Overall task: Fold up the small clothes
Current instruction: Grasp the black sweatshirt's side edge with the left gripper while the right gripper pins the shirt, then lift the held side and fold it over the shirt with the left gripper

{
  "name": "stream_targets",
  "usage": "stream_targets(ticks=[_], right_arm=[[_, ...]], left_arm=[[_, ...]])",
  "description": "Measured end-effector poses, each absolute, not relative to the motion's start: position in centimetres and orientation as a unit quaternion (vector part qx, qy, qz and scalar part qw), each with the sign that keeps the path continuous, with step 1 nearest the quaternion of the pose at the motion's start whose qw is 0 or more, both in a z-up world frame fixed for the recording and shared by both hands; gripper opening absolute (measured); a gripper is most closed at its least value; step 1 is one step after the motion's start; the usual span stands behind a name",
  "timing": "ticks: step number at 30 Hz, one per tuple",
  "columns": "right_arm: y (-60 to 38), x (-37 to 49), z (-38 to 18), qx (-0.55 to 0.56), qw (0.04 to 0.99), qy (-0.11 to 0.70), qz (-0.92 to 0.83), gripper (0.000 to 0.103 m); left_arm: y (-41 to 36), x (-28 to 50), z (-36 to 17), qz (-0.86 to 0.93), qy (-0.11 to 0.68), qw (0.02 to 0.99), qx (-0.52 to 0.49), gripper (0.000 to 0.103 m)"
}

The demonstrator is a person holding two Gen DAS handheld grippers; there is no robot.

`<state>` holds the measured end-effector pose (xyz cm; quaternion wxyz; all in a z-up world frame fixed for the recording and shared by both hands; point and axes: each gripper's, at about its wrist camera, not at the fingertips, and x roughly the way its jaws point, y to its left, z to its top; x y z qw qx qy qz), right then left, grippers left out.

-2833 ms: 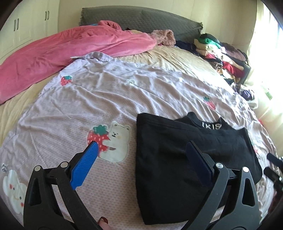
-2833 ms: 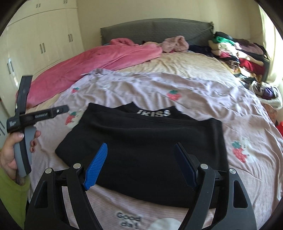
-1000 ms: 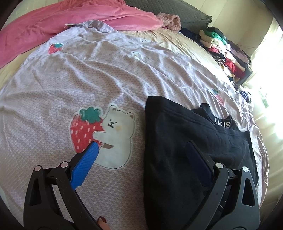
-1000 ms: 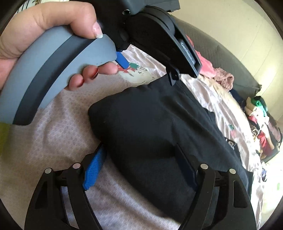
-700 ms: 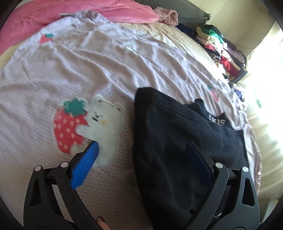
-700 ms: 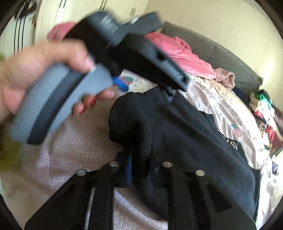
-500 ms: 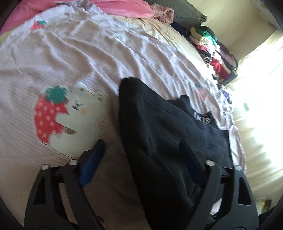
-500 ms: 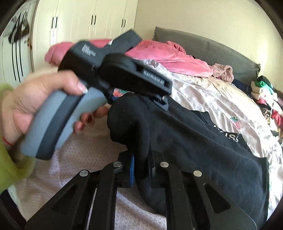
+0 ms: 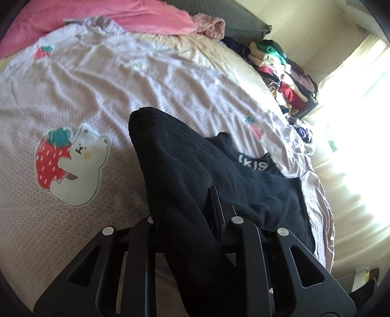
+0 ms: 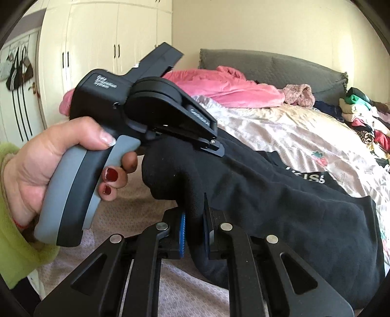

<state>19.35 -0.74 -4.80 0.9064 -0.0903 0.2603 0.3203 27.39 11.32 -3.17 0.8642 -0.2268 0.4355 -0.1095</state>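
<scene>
A black garment [image 9: 185, 170] with white letters at its collar lies on a lilac bed sheet [image 9: 85, 80], partly folded. My left gripper [image 9: 187, 209] is shut on the garment's left edge and holds it raised off the sheet. My right gripper [image 10: 193, 219] is shut on the same edge of the black garment [image 10: 268, 200], nearer the front. In the right wrist view the left gripper's body [image 10: 146, 117], held in a hand, sits just above and behind my right gripper, pinching the cloth.
A pink blanket [image 9: 97, 17] lies at the head of the bed by a grey headboard [image 10: 280, 68]. A pile of clothes [image 9: 280, 65] sits at the far right. White wardrobes [image 10: 102, 39] stand to the left. A strawberry-and-bear print [image 9: 68, 165] marks the sheet.
Both grippers came down to the garment's left edge and shut on it, the right first, then the left. The edge now stands lifted off the sheet.
</scene>
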Motion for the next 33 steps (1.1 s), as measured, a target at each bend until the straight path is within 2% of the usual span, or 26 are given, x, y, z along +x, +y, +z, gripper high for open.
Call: stream_targets(ticks=[16, 33], right_arm=[[-9.8, 17.3, -2.0, -0.001, 0.935, 0.219, 0.278, 0.009], [-18.6, 16.3, -2.5, 0.054, 0.944, 0.222, 0.239, 0.007]], left_arm=[[2.8, 25.7, 3.0, -0.116, 0.4, 0.893, -0.171, 0.013], [-8.1, 26.7, 3.8, -0.122, 0.406, 0.9, -0.104, 0.013]])
